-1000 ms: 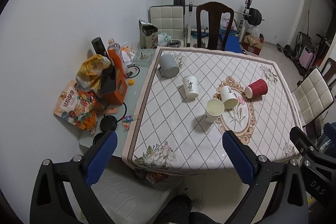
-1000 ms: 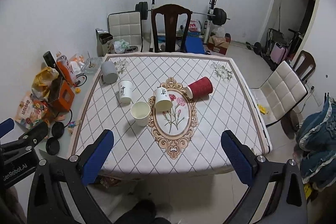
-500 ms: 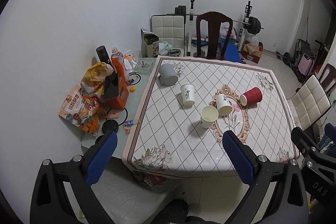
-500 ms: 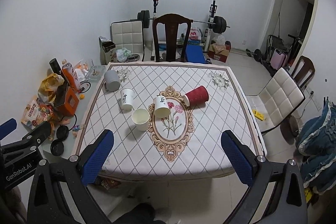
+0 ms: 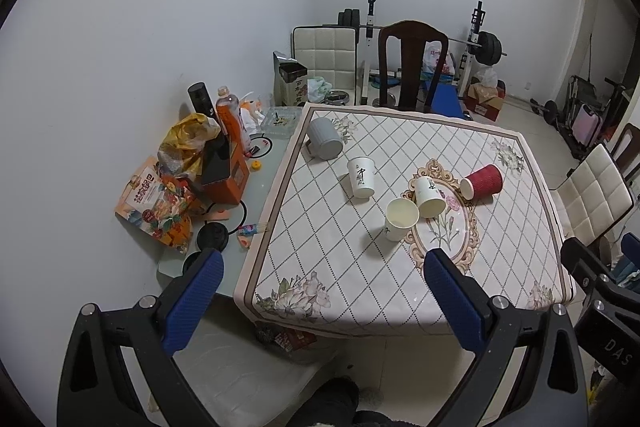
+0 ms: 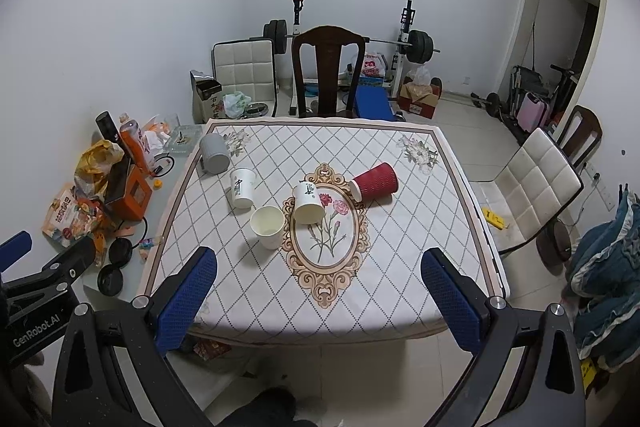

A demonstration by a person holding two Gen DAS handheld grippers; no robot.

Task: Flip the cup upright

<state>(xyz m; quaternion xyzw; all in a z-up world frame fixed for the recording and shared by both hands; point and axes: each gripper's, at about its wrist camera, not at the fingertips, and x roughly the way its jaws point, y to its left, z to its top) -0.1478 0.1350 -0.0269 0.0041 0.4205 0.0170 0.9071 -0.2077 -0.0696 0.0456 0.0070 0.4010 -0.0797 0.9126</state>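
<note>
Several cups sit on the patterned table (image 6: 248,291). A red ribbed cup (image 6: 375,181) (image 5: 482,180) lies on its side. A white printed cup (image 6: 308,204) (image 5: 429,197) lies tipped over on the floral medallion. A plain paper cup (image 6: 267,227) (image 5: 401,219) stands upright. Another white printed cup (image 6: 242,187) (image 5: 361,177) stands upside down. A grey mug (image 6: 214,153) (image 5: 324,138) lies at the far left corner. My left gripper (image 5: 320,291) and right gripper (image 6: 318,291) are both open and empty, held back in front of the table's near edge.
A low side table (image 5: 260,163) left of the table holds bottles, snack bags and an orange box (image 5: 226,179). A dark wooden chair (image 6: 328,71) stands at the far side, a white padded chair (image 6: 532,183) at the right. Gym weights (image 6: 416,45) line the back wall.
Both grippers have drawn back and risen from the table, so the table and cups look smaller and farther. The cups have not moved.
</note>
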